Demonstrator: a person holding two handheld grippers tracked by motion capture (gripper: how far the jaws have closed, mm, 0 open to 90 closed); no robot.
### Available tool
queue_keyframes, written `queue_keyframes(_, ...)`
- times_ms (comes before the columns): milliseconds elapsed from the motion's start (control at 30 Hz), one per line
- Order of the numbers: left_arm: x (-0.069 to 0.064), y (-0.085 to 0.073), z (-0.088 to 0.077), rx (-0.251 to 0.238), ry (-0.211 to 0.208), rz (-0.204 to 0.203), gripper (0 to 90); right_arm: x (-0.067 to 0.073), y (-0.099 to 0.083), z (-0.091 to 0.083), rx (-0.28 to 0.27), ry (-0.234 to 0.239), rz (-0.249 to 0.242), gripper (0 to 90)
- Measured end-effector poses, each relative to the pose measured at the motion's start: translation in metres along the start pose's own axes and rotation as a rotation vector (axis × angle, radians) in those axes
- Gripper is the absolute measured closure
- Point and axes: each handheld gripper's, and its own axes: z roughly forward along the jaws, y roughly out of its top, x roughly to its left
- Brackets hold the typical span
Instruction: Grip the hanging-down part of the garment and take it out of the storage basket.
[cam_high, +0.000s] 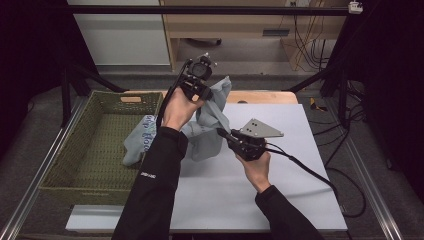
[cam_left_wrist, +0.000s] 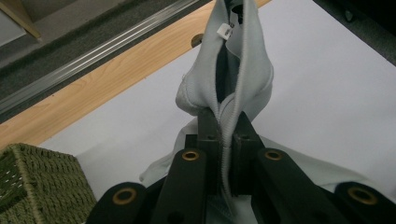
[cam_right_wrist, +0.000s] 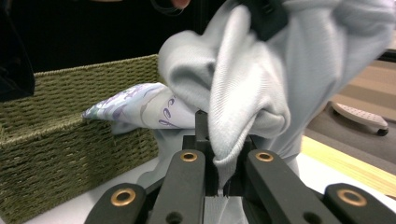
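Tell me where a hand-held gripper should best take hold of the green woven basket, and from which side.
Probably the cut-out handle in the far wall of the green woven basket, coming from above: the slot gives the jaws a thin edge, while a grey garment drapes over the near-table wall.

We note black long sleeves, small white mark on the left; black grippers, brass-ringed screws, grey triangular plate, black cable.

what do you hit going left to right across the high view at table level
green woven basket → left gripper holding up the grey garment → right gripper, also clamped on it → bare white tabletop
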Motion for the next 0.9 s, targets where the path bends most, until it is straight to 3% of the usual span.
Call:
queue_keyframes(433,-0.012,-0.001,-0.001,0.003,-0.014,0.017,84.3,-0.017,0.004,-0.033,-0.01,-0.038,0.007,88.0)
queue_keyframes(567,-0.016,0.0,-0.002,0.0,-0.019,0.026,84.3,-0.02,0.006,-0.038,-0.002,-0.059,-0.014,88.0)
queue_keyframes(900,-0.024,0.003,-0.003,-0.003,-0.03,0.042,84.3,-0.034,0.019,-0.053,-0.016,-0.107,-0.005,88.0)
